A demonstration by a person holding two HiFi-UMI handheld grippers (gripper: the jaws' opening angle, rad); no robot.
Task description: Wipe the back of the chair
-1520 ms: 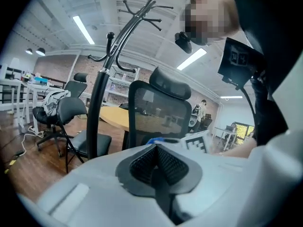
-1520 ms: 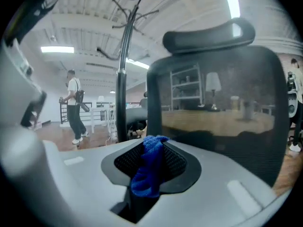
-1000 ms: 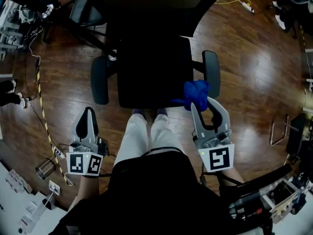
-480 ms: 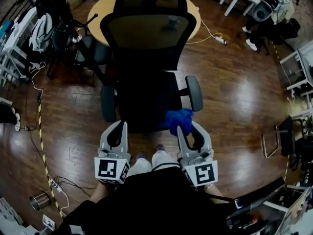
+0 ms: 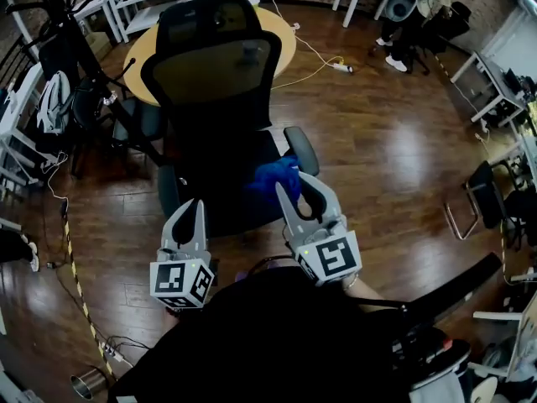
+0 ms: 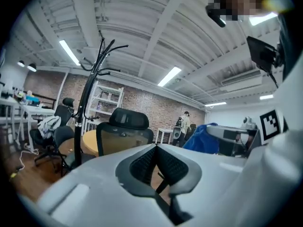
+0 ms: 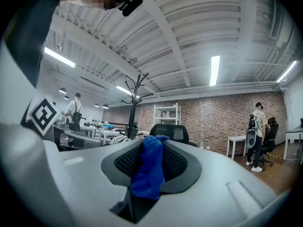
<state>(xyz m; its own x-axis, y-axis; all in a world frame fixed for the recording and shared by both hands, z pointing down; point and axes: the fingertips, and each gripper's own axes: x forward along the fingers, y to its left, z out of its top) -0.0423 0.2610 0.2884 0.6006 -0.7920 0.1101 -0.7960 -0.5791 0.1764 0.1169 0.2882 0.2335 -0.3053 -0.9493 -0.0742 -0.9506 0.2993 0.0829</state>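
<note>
The black office chair stands straight ahead, its mesh back (image 5: 214, 65) and headrest (image 5: 210, 15) facing me beyond the seat (image 5: 226, 187). My right gripper (image 5: 289, 185) hovers over the seat's right front corner, shut on a bunched blue cloth (image 5: 273, 175). In the right gripper view the cloth (image 7: 150, 167) hangs between the pads, with the chair's headrest (image 7: 169, 132) behind it. My left gripper (image 5: 198, 205) is held beside it at the seat's front edge, shut and empty. The left gripper view shows the chair back (image 6: 124, 137) beyond the closed tips (image 6: 156, 146), and the cloth (image 6: 201, 138) at right.
A round yellow table (image 5: 138, 57) stands right behind the chair. At left are a coat stand (image 5: 67, 49), another dark chair (image 5: 101, 99) and white shelves. Cables cross the wooden floor (image 5: 386, 141). A person (image 5: 411, 7) stands at the far back. A metal-framed chair (image 5: 470, 217) sits at right.
Both grippers have risen and moved forward toward the chair, side by side. The head view has tipped up, bringing the chair back and table into sight. The cloth has stayed in the right gripper.
</note>
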